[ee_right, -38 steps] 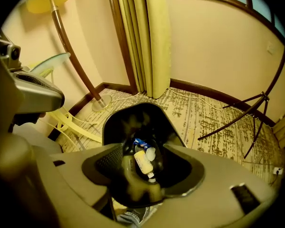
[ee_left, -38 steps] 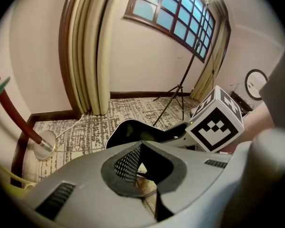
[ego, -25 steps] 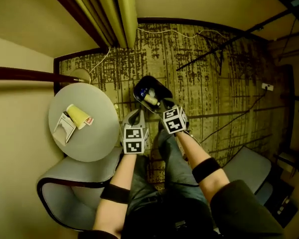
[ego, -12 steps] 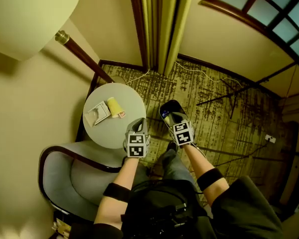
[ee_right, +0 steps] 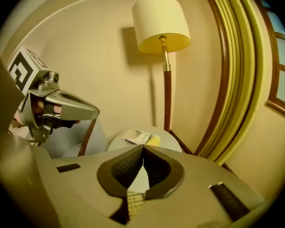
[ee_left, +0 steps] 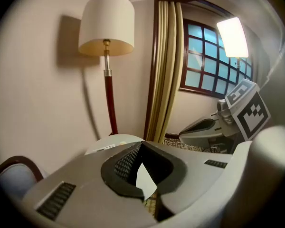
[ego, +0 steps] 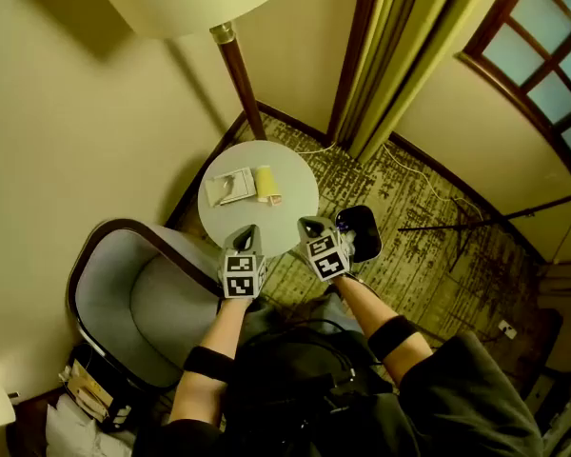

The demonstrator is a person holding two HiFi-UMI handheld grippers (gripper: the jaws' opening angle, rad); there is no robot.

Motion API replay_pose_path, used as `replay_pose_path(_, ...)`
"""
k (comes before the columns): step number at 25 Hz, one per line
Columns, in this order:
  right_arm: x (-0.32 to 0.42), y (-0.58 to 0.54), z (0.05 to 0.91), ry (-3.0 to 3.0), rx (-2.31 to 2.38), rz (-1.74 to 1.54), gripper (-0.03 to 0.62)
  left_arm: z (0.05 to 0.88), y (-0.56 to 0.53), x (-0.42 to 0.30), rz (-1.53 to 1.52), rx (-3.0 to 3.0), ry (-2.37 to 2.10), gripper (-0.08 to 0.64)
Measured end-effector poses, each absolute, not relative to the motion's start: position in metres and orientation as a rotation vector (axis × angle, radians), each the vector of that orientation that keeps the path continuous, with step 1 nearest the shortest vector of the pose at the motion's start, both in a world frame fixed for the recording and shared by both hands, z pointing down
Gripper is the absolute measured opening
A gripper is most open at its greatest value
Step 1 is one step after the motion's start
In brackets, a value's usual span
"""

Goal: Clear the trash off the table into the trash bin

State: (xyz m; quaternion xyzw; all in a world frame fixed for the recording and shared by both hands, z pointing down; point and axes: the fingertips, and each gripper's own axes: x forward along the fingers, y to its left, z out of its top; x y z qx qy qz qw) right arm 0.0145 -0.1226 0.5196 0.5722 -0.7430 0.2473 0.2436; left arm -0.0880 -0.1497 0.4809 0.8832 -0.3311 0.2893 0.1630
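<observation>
Currently, the wrapper [ego: 230,187] and yellow cup [ego: 265,183] are lying side by side on the round table [ego: 297,204]. You are holding the left gripper [ego: 246,236] and right gripper [ego: 311,227] at its near edge, each with jaws pressed together. The trash bin [ego: 359,233] is standing just right.

No word, brand or number can be read anywhere. The marker cubes on the left gripper [ego: 248,234] and right gripper [ego: 314,227] carry only black-and-white square patterns. The print on the flat wrapper [ego: 230,187], at nine o'clock on the bench [ego: 287,215], is too small to read.
</observation>
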Motion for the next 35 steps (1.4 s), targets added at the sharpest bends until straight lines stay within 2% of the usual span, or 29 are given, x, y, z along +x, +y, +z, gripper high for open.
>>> replay_pose_path(6, -0.037, -0.124, 0.517, -2.084, 1.47, 0.654, 0.005, 0.488, -0.164, -0.145, 0.822, 2.478, -1.05, 0.0)
replay_pose_path(14, -0.046, -0.124, 0.516, -2.08, 1.462, 0.664, 0.005, 0.495, -0.167, -0.148, 0.795, 2.455, -1.042, 0.0)
replay_pose_path(22, -0.062, -0.135, 0.534, -2.094, 1.424, 0.718, 0.005, 0.522, -0.191, -0.154, 0.904, 2.445, -0.977, 0.0)
replay_pose_path(32, -0.088, -0.161, 0.614, -2.023, 1.402, 0.832, 0.005, 0.625, -0.258, -0.162, 1.114, 2.409, -0.73, 0.233)
replay_pose_path(35, -0.093, -0.169, 0.641, -1.997, 1.41, 0.869, 0.005, 0.656, -0.281, -0.161, 1.148, 2.417, -0.679, 0.256)
